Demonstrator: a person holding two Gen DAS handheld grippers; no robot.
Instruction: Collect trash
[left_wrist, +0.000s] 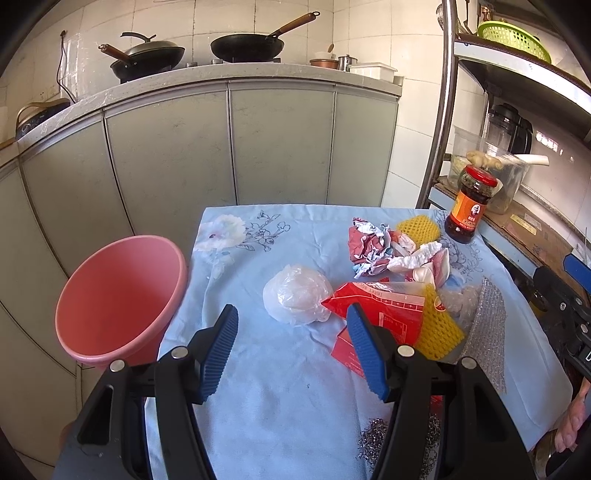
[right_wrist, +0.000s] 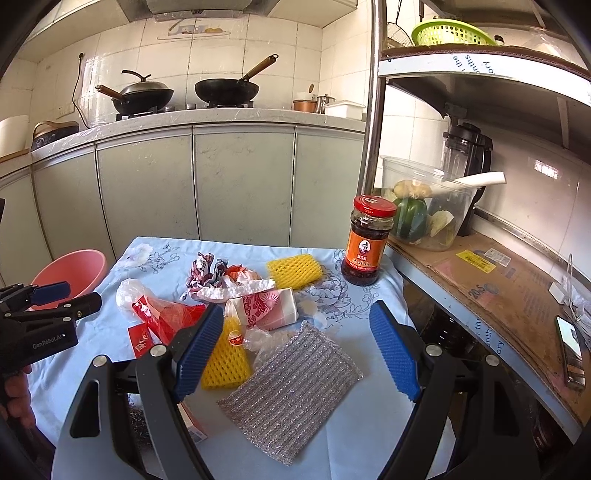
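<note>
The white plastic bag (left_wrist: 297, 295), balled up, lies on the blue-clothed counter (left_wrist: 258, 387) between the pink bin (left_wrist: 122, 299) and the red wrapper (left_wrist: 384, 314), just ahead of the left tool (left_wrist: 293, 332) and nearly centred in its spread, empty jaws. The bin stands off the counter's edge, on the bag's far side from the other litter. The right tool (right_wrist: 301, 343), likewise spread and empty, hangs over the silver scouring pad (right_wrist: 291, 391), well away from the bag. By my reckoning the left hand is nearer and need only push forward and down.

Chili sauce jar (right_wrist: 364, 240) (upright), woks (right_wrist: 225, 89), green basket (right_wrist: 450, 32)
</note>
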